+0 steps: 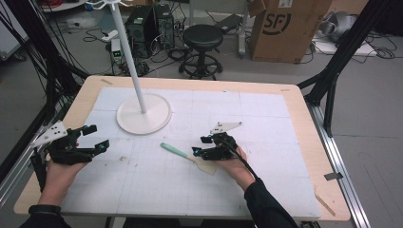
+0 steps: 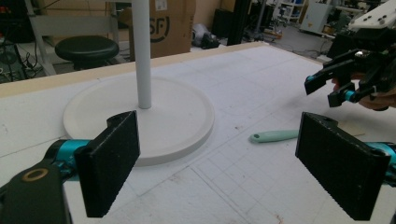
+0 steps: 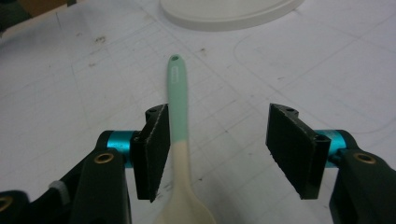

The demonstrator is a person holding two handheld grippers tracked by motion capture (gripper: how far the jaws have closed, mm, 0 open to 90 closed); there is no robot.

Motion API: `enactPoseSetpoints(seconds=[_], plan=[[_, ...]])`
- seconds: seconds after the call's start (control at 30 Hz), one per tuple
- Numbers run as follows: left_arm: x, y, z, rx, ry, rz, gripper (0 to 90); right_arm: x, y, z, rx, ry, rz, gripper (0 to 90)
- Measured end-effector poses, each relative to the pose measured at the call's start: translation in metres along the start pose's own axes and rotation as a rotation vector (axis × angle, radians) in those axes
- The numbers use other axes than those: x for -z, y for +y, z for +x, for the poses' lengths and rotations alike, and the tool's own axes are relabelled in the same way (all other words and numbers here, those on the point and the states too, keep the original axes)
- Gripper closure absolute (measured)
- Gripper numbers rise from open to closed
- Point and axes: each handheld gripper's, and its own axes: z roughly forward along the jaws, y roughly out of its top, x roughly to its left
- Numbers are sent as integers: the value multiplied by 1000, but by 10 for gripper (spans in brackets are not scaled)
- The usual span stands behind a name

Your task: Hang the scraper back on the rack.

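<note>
**Two-tone spatula between open right tongs**

Lying flat on the white gridded worktop, just below centre of the high view: a slim spatula, mint-green along the handle, cream at the blade. Handle tip toward upper left, blade toward lower right, partly under the right tongs. Seen close in the right gripper view: spatula running up the middle-left of the frame, green handle with a small hanging hole at its far end and a faint embossed strip below it, colour changing sharply to cream at the neck, then widening into a rounded blade at the bottom edge. Right tongs spread wide, holding nothing; left-hand jaw in that frame just beside or touching the spatula's neck, contact hard to tell; right-hand jaw well apart from it.

Left tongs at the left edge of the high view, held in a hand, pointing right, well apart from the spatula. In the left gripper view: left tongs wide open and empty, green handle end of the spatula lying between and beyond the jaws, right tongs at upper right.

White round stand base with upright pole above and left of the spatula, near but not touching. Cardboard box on the floor at upper right of the high view.
</note>
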Motion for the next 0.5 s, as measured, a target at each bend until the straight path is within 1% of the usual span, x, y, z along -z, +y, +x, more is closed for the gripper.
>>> enactPoseSetpoints(seconds=[0.07, 0.1, 0.13, 0.2, 0.23, 0.27, 0.3, 0.33, 0.37, 0.4, 0.43, 0.5], plan=[[1, 0, 0, -1, 2, 0, 144, -7, 0, 4, 7, -2, 26, 426], [1, 0, 0, 0, 2, -1, 144, -7, 0, 4, 7, -2, 26, 426], [1, 0, 0, 1, 1, -1, 144, -12, 0, 6, 21, -2, 52, 456], [1, 0, 0, 1, 1, 1, 144, -16, -1, 8, 32, 1, 76, 487], [1, 0, 0, 0, -1, 1, 144, -16, -1, 8, 32, 1, 76, 487], [1, 0, -1, 1, -1, 1, 144, -18, -1, 10, 42, 4, 92, 508], [0, 0, -1, -1, -2, 3, 144, -21, -2, 13, 66, 4, 117, 534], [0, 0, -1, -1, -2, 3, 144, -23, -3, 14, 71, -1, 129, 546], [0, 0, -1, -2, -4, 6, 144, -23, -3, 14, 71, -1, 129, 546], [-1, 0, 0, 0, -3, 7, 144, -27, -4, 16, 88, -6, 164, 584], [-1, -1, 0, 1, -4, 9, 144, -28, -4, 18, 95, -16, 180, 595], [-1, -1, 0, 2, -4, 10, 144, -28, -3, 18, 108, -26, 181, 608]])
